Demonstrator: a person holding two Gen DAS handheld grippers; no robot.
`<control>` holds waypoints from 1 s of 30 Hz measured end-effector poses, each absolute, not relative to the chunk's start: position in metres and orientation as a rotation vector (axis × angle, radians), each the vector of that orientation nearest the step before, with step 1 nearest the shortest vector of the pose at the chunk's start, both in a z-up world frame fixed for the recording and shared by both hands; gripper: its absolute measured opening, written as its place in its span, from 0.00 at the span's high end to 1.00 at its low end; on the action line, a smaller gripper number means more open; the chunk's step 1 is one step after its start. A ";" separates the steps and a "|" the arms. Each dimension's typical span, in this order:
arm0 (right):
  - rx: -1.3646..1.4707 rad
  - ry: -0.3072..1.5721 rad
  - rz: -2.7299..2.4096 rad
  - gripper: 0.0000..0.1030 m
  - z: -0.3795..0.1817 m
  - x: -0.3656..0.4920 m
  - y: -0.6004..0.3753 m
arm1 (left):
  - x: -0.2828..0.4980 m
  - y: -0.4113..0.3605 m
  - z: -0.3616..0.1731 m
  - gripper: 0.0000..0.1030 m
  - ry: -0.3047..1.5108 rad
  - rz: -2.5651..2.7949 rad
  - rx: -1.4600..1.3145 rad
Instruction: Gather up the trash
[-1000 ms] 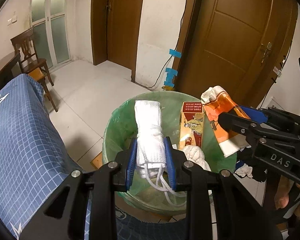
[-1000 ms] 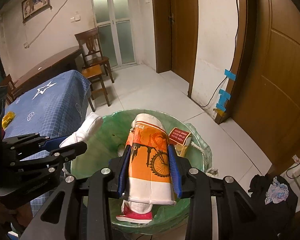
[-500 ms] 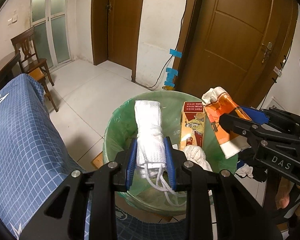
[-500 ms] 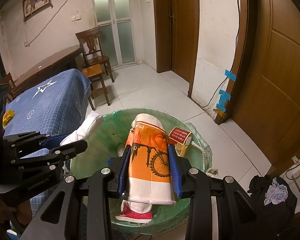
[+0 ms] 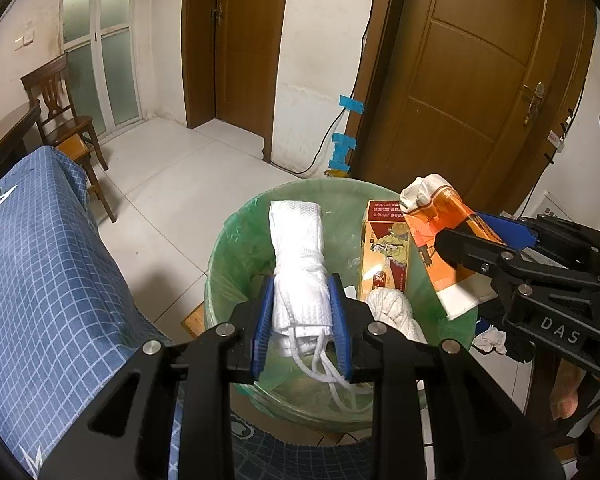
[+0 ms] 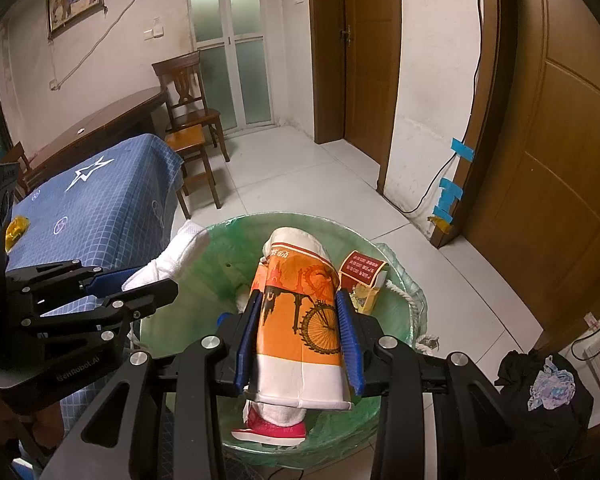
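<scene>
A round bin lined with a green bag (image 5: 236, 240) (image 6: 396, 264) stands on the floor beside a blue-covered table. My left gripper (image 5: 300, 316) is shut on a rolled white cloth (image 5: 298, 248) with dangling strings, held over the bin's near side; the cloth also shows in the right wrist view (image 6: 172, 256). My right gripper (image 6: 298, 320) is shut on an orange paper cup with a bicycle print (image 6: 300, 304), stuffed with white tissue, held over the bin; the cup also shows in the left wrist view (image 5: 436, 224). An orange-red carton (image 5: 384, 256) and a white rope bundle (image 5: 392, 308) lie inside the bin.
The blue checked tablecloth (image 5: 40, 280) is at the left, with a yellow wrapper (image 6: 17, 228) on it. A wooden chair (image 6: 188, 112) stands beyond it. Brown doors (image 5: 480, 80) and a white wall lie behind the bin. A black bag with crumpled paper (image 6: 548, 384) sits at the right.
Nothing has visibly changed except a very slight drift of both grippers over the bin.
</scene>
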State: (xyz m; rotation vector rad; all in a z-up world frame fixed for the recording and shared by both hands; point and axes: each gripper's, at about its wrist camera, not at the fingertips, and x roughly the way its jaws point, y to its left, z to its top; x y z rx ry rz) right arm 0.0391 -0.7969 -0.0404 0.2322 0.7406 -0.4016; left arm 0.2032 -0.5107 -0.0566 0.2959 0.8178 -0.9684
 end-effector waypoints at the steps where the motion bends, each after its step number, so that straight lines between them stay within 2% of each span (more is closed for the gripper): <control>1: 0.232 0.741 -0.402 0.63 -0.040 0.039 -0.797 | 0.203 -0.510 -0.057 0.75 0.818 -0.969 0.295; 12: 0.245 0.751 -0.400 0.59 -0.046 0.042 -0.801 | 0.206 -0.508 -0.060 0.74 0.832 -0.954 0.294; 13: 0.248 0.748 -0.403 0.51 -0.046 0.042 -0.802 | 0.207 -0.508 -0.060 0.68 0.836 -0.949 0.294; 14: 0.254 0.740 -0.411 0.37 -0.047 0.040 -0.804 | 0.208 -0.507 -0.061 0.62 0.837 -0.943 0.294; 15: 0.257 0.734 -0.419 0.33 -0.047 0.039 -0.804 | 0.209 -0.505 -0.061 0.51 0.836 -0.934 0.291; 16: 0.261 0.730 -0.424 0.31 -0.047 0.037 -0.805 | 0.209 -0.503 -0.062 0.44 0.835 -0.929 0.289; 17: 0.264 0.728 -0.428 0.31 -0.048 0.035 -0.805 | 0.210 -0.502 -0.063 0.42 0.835 -0.923 0.289; 19: 0.271 0.716 -0.440 0.29 -0.046 0.028 -0.804 | 0.209 -0.498 -0.063 0.25 0.834 -0.906 0.294; 23: 0.209 0.615 -0.474 0.24 -0.026 -0.009 -0.771 | 0.194 -0.472 -0.046 0.15 0.769 -0.856 0.310; 25: 0.139 0.532 -0.481 0.19 -0.013 -0.041 -0.734 | 0.181 -0.449 -0.031 0.06 0.708 -0.826 0.304; 28: 0.062 0.400 -0.488 0.08 -0.003 -0.094 -0.679 | 0.147 -0.399 -0.007 0.06 0.564 -0.770 0.282; 30: 0.047 0.342 -0.479 0.05 -0.003 -0.124 -0.646 | 0.116 -0.363 -0.001 0.06 0.468 -0.720 0.269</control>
